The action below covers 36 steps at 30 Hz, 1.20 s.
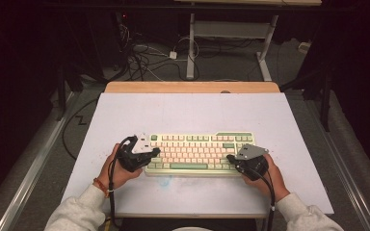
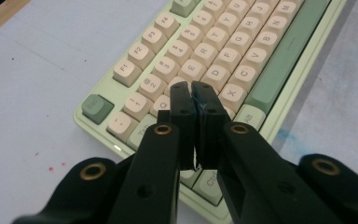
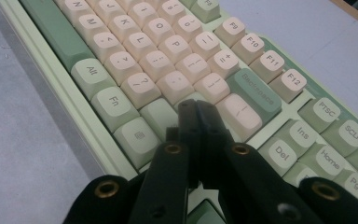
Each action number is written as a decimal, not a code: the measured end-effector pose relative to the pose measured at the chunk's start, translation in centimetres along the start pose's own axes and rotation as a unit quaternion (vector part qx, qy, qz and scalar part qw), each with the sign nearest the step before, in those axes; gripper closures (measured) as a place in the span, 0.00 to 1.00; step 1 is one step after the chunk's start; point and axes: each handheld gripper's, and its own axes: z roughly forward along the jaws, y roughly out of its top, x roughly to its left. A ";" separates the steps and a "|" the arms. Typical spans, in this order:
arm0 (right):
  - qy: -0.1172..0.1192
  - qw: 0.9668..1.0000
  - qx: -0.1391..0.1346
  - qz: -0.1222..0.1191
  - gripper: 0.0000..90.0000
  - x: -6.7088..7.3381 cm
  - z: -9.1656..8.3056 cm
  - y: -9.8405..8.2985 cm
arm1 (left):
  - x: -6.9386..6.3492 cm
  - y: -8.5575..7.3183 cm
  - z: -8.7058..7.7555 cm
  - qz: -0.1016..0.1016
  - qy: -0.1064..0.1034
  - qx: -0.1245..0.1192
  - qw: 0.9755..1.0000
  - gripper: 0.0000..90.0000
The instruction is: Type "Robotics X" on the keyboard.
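A pale green keyboard (image 1: pixel 200 152) with cream and green keys lies on the white table top (image 1: pixel 192 115), near the front. My left gripper (image 1: pixel 152 152) hovers over the keyboard's left end, jaws shut with nothing between them; in the left gripper view its tips (image 2: pixel 192 87) point at the keys around Q and A on the keyboard (image 2: pixel 261 65). My right gripper (image 1: pixel 231 158) is over the keyboard's right end, also shut and empty. In the right gripper view its tips (image 3: pixel 196 106) sit above the green Enter-area keys of the keyboard (image 3: pixel 121 56), beside Backspace (image 3: pixel 256 91).
A person's hands in grey sleeves hold both grippers from the bottom edge. The table's wooden back rim (image 1: pixel 192 87) lies beyond the white surface. Cables (image 1: pixel 144 57) and a table frame (image 1: pixel 231 33) are on the dark floor behind.
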 end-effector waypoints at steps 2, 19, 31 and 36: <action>0.000 1.000 -0.001 0.000 1.00 0.0 0.0 0.0 | -0.1 0.3 0.3 0.004 -0.003 0.001 1.000 0.95; 0.001 1.000 -0.001 -0.001 1.00 0.0 0.0 0.0 | -0.9 2.0 2.6 0.034 -0.026 0.023 0.999 0.95; 0.000 1.000 0.001 -0.003 1.00 0.0 0.0 0.0 | -1.5 2.4 3.6 0.047 -0.037 0.032 0.998 0.95; -0.003 1.000 0.001 -0.005 1.00 0.1 0.0 0.0 | -1.5 2.3 3.6 0.047 -0.041 0.034 0.997 0.95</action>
